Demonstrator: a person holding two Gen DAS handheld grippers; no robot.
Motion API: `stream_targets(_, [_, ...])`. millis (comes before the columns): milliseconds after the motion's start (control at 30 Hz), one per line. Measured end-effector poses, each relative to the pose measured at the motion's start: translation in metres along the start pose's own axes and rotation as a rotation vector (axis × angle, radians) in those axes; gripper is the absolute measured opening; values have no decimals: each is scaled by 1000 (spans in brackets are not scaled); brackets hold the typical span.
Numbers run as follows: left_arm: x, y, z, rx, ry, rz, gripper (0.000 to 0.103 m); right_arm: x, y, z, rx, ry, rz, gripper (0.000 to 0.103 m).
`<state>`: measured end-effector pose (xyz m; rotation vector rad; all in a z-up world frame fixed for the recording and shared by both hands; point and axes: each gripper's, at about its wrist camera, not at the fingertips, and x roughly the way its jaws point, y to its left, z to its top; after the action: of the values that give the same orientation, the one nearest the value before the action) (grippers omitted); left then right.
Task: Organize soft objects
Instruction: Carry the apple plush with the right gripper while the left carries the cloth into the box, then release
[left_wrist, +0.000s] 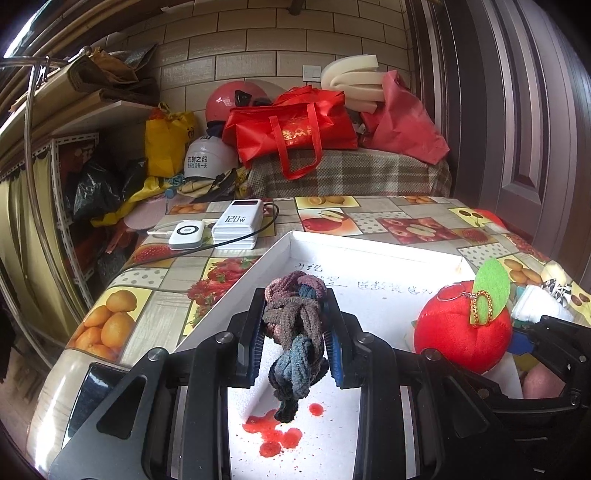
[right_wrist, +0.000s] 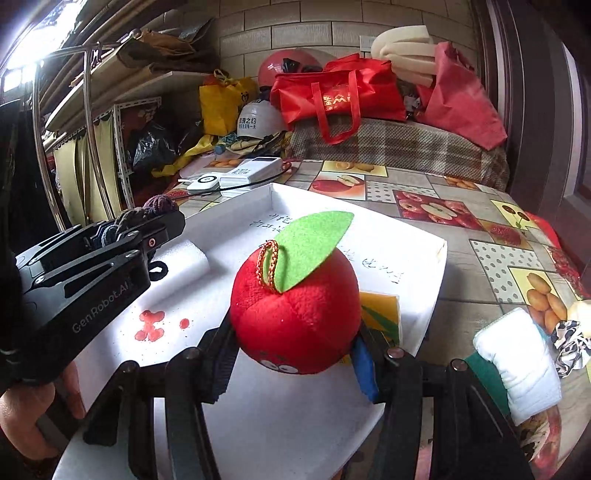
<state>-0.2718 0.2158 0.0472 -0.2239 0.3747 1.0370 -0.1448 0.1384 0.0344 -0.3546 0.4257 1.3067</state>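
The left tongs (left_wrist: 295, 339) pinch a bundle of fuzzy hair ties (left_wrist: 295, 332), brown, pink and blue-grey, with both pads pressed into its sides and its lower end dangling free. The bundle hangs over a shallow white tray (left_wrist: 369, 254) whose floor carries red stains (left_wrist: 275, 435) just below it and handwriting further in. In the right wrist view a bare hand (right_wrist: 26, 413) grips the handle of these tongs at the lower left edge.

The right tongs (right_wrist: 291, 354) clamp a red plush apple (right_wrist: 295, 314) from both sides; it has a green felt leaf (right_wrist: 314, 247) and a gold cord loop. It is held above the near part of the same tray, to the right of the bundle. Behind it a yellow card (right_wrist: 380, 310) lies in the tray, and a white foam roll (right_wrist: 188, 258) lies beside the left tongs.

To the right of the tray, on the worktop (right_wrist: 480, 229) with its fruit-print cover, a folded white cloth (right_wrist: 517, 365) rests next to a black-and-white scrunchie (right_wrist: 570, 347).

Beyond the tray's far left corner sit two white power banks (left_wrist: 236, 225) with a black cable. Behind the worktop a red bag (left_wrist: 291, 133), helmets and foam sheets pile against a tiled wall.
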Motion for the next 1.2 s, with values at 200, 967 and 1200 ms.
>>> stream_targets(200, [-3,-5,0,27,-19,13,29,-6,9,1,-51,-42,-20,56])
stream_targets(967, [-17,-8,0,24,-89,70,73,-11,17,-1,-86,-72,-46,85])
stream_targets(1200, [-22,1,-1,-25,-111,151,103,-10,12,0,-64,-69,-46,87])
